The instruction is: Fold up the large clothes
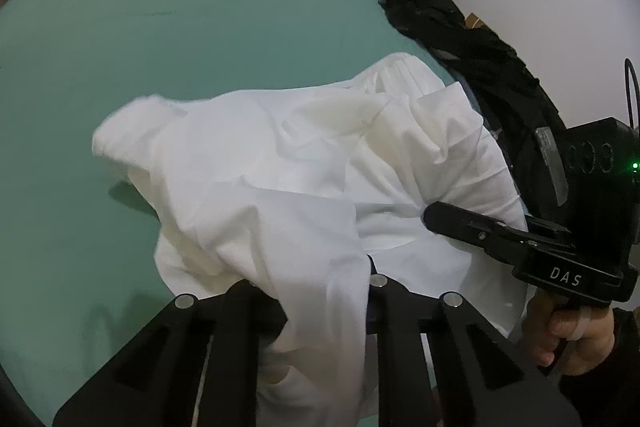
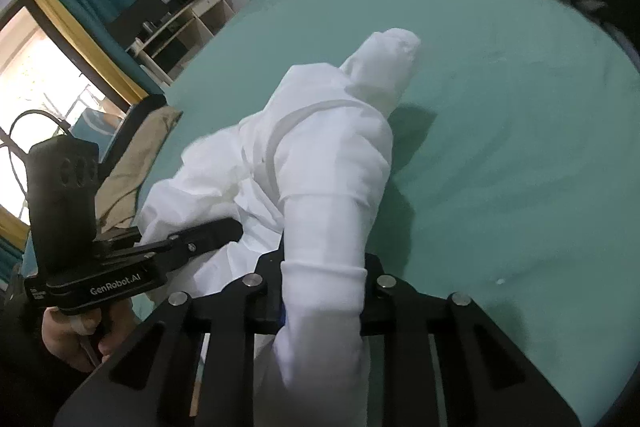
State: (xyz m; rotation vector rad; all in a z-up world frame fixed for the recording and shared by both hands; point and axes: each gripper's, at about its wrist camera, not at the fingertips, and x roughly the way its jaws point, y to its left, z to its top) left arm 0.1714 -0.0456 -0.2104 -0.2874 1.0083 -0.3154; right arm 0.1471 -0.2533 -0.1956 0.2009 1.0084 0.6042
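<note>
White garment point(image 1: 280, 187) pinched in both claws — left point(image 1: 320, 311), right point(image 2: 320, 291) — over green bed point(image 1: 160, 47).

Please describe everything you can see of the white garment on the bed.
The white garment is plain, thin cloth that looks like cotton, crumpled and not yet folded. It lies partly on the green bed sheet, with one end bunched up and lifted. A long sleeve with a ribbed cuff runs into the right gripper, which is shut on it. The left gripper is shut on another edge. A second cuff points toward the black clothes.
</note>
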